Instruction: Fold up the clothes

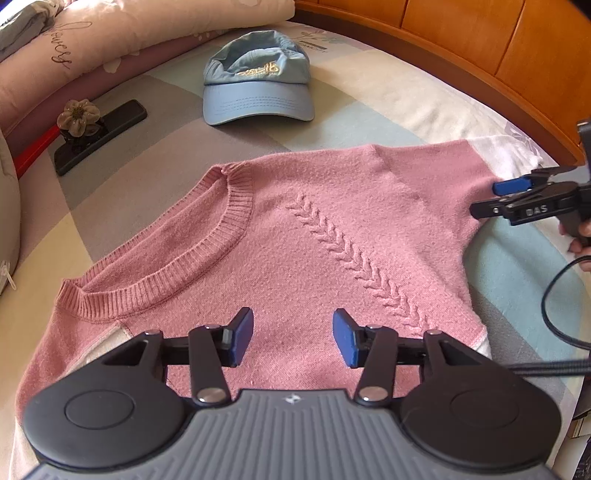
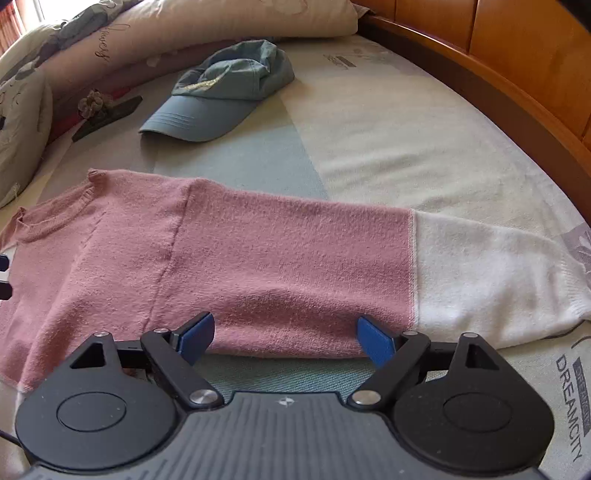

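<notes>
A pink knitted sweater [image 1: 314, 236] with a ribbed round collar and a raised braid pattern lies flat on the bed. My left gripper [image 1: 293, 338] hovers open just above its chest, nothing between the blue pads. In the right wrist view the sweater's sleeve [image 2: 295, 266] stretches to the right, pink and then white at the cuff end [image 2: 491, 280]. My right gripper [image 2: 284, 339] stands open at the sleeve's near edge, its fingers either side of the pink part. In the left wrist view the right gripper [image 1: 491, 199] shows at the sweater's right shoulder, held by a hand.
A light blue cap [image 1: 255, 81] lies beyond the sweater. A dark phone [image 1: 99, 136] with a flower ornament sits far left beside folded quilts [image 1: 110, 33]. A wooden bed frame [image 1: 480, 48] curves along the right. A black cable [image 1: 554, 314] hangs at the right.
</notes>
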`<state>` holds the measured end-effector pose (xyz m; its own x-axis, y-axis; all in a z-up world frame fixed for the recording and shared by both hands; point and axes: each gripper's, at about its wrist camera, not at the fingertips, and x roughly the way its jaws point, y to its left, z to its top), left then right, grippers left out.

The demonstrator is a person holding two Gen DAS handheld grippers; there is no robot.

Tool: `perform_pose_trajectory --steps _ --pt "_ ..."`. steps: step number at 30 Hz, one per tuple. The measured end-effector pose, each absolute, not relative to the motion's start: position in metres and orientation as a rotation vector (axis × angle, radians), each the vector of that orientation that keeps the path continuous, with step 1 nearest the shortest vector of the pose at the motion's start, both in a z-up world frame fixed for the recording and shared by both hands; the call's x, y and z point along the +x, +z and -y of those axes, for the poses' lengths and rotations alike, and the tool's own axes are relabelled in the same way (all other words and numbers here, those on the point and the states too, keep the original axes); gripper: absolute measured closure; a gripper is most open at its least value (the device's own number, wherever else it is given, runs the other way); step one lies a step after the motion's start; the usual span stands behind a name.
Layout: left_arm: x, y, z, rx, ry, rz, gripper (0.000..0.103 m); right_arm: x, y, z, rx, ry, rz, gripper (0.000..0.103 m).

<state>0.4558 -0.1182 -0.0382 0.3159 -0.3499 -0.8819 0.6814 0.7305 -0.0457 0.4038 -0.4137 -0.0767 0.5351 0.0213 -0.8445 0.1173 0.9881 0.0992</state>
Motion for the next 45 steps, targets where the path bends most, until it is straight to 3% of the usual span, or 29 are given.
perform_pose_trajectory --steps 5,11,16,18,25,26,27,28,35,36,39,45 --pt "0.456 -0.04 0.119 0.366 -0.701 -1.056 0.054 0.421 -0.085 0.414 0.114 -0.039 -1.05 0.008" --pt "0.456 -0.039 0.113 0.346 -0.695 -1.068 0.053 0.398 -0.079 0.423 0.2 0.012 -1.176 0.008" --pt "0.456 -0.037 0.11 0.342 -0.69 -1.055 0.053 0.384 -0.059 0.422 0.066 0.026 -1.117 0.029" --pt "0.456 -0.037 0.111 0.355 -0.697 -1.052 0.053 0.388 -0.06 0.41 -0.162 0.03 -1.124 0.045" --pt "0.457 -0.04 0.115 0.351 -0.698 -1.06 0.053 0.38 -0.082 0.376 -0.74 0.221 -1.048 0.051" --pt "0.457 -0.04 0.117 0.351 -0.701 -1.06 0.053 0.384 -0.083 0.375 -0.765 0.24 -1.039 0.06" --pt "0.456 -0.039 0.118 0.356 -0.707 -1.056 0.053 0.387 -0.084 0.375 -0.779 0.26 -1.04 0.086" --pt "0.455 -0.039 0.119 0.362 -0.713 -1.051 0.053 0.389 -0.085 0.375 -0.801 0.272 -1.047 0.094" --pt "0.454 -0.039 0.113 0.373 -0.699 -1.049 0.053 0.39 -0.059 0.398 -0.57 0.303 -1.198 0.093" --pt "0.456 -0.039 0.112 0.364 -0.69 -1.049 0.053 0.39 -0.054 0.403 -0.521 0.295 -1.213 0.088" --pt "0.46 -0.04 0.113 0.348 -0.67 -1.038 0.052 0.4 -0.041 0.425 -0.292 0.186 -1.162 0.078" --pt "0.463 -0.048 0.112 0.419 -0.665 -1.055 0.052 0.409 -0.068 0.496 0.05 0.027 -1.116 0.076"
